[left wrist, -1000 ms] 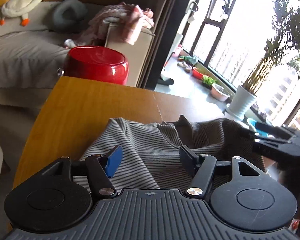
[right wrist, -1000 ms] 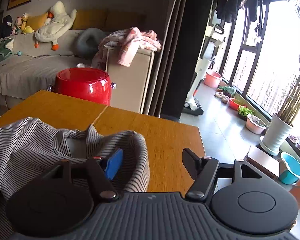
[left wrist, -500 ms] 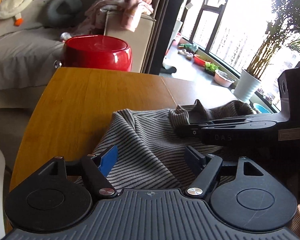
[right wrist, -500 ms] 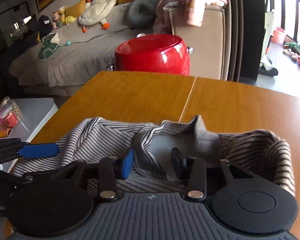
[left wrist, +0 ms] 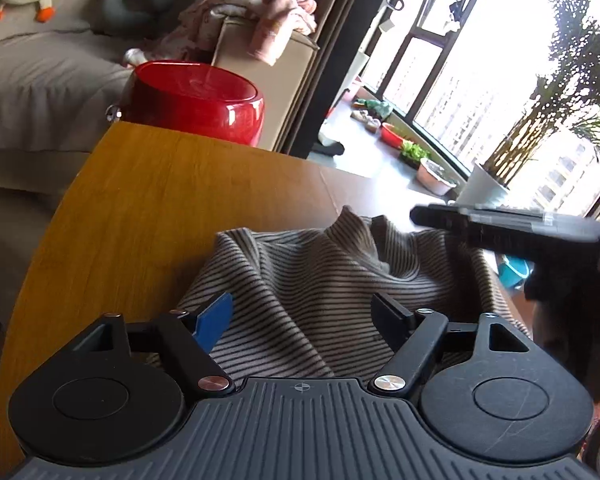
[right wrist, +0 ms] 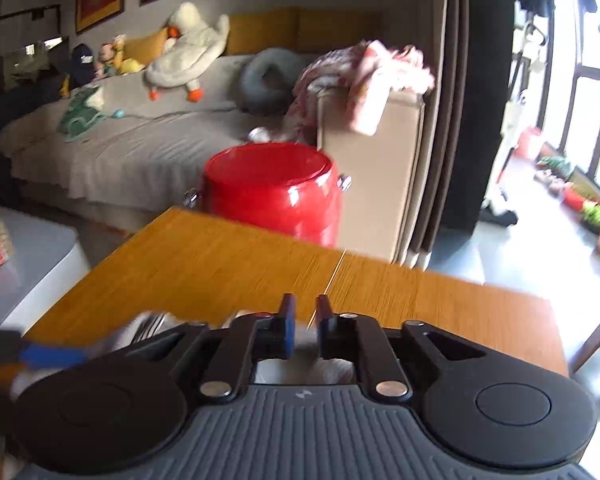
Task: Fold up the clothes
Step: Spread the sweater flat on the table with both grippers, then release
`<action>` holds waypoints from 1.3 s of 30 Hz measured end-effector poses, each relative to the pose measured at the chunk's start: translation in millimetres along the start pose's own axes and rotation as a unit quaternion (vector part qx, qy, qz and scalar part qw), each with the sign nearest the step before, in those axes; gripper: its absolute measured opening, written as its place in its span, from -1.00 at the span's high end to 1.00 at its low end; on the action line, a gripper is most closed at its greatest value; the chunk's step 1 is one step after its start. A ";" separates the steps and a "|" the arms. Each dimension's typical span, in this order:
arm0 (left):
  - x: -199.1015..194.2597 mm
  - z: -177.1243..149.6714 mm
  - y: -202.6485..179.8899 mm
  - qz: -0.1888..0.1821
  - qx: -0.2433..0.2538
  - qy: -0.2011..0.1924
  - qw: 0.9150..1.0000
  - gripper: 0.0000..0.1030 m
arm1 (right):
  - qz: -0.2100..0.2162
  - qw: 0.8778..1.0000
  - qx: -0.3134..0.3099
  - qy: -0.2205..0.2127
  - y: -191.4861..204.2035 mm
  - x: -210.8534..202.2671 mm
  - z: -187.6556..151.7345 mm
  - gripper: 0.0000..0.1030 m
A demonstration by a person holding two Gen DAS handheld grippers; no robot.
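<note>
A grey striped top (left wrist: 320,280) lies bunched on the wooden table (left wrist: 140,208), collar toward the far edge. My left gripper (left wrist: 300,316) hovers low over its near part, jaws wide and closing, with striped cloth under and between them but not pinched. My right gripper (left wrist: 420,214) reaches in from the right, just above the collar. In the right wrist view the right gripper (right wrist: 303,328) has a narrow gap that is opening, and only table shows through it. A blurred bit of the top (right wrist: 148,326) shows below it, beside the left gripper's blue finger (right wrist: 48,356).
A glossy red drum (right wrist: 272,192) stands just beyond the table's far edge, in front of a grey sofa (right wrist: 120,140) with soft toys. A chair (right wrist: 596,344) is at the table's right side. Pots and a plant (left wrist: 484,188) line the window.
The right gripper's jaws narrowed over the collar, then it pulled back to the right; the top dropped low in its view. The left gripper stayed wide and sank slightly.
</note>
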State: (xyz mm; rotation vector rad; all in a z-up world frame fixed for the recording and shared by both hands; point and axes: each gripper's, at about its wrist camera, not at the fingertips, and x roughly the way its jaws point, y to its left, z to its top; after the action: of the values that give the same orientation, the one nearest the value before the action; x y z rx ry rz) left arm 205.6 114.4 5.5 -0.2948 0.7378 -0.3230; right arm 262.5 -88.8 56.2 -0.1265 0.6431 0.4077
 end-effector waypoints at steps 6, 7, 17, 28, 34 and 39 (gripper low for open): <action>31.8 3.8 -13.4 0.076 0.056 -0.007 0.996 0.04 | -0.064 0.994 -0.078 0.048 -17.8 -9.8 -59.6 0.50; 34.6 6.5 -10.7 0.103 0.055 -0.013 0.993 0.09 | -0.093 0.991 -0.080 0.049 -27.6 -7.3 -67.4 0.52; 15.5 18.4 -12.2 0.084 0.009 -0.028 0.996 0.01 | -0.065 0.998 0.012 0.009 -60.4 -40.0 -71.0 0.58; 46.3 -3.3 -22.5 0.073 0.048 0.012 0.996 0.64 | -0.015 0.997 -0.037 0.059 -30.0 -33.5 -95.1 0.09; 33.9 11.8 -3.4 0.100 0.013 -0.009 0.995 0.85 | -0.013 0.998 -0.027 0.046 -32.1 -32.9 -99.5 0.05; 22.5 22.4 -17.9 0.068 0.013 -0.022 0.997 0.41 | -0.008 0.999 -0.020 0.038 -35.8 -32.0 -100.8 0.04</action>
State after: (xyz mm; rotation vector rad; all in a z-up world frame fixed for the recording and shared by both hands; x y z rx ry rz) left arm 233.5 92.8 14.3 -0.2256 0.7057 -0.1972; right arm 197.8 -156.2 -5.1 -0.1871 0.7090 0.4013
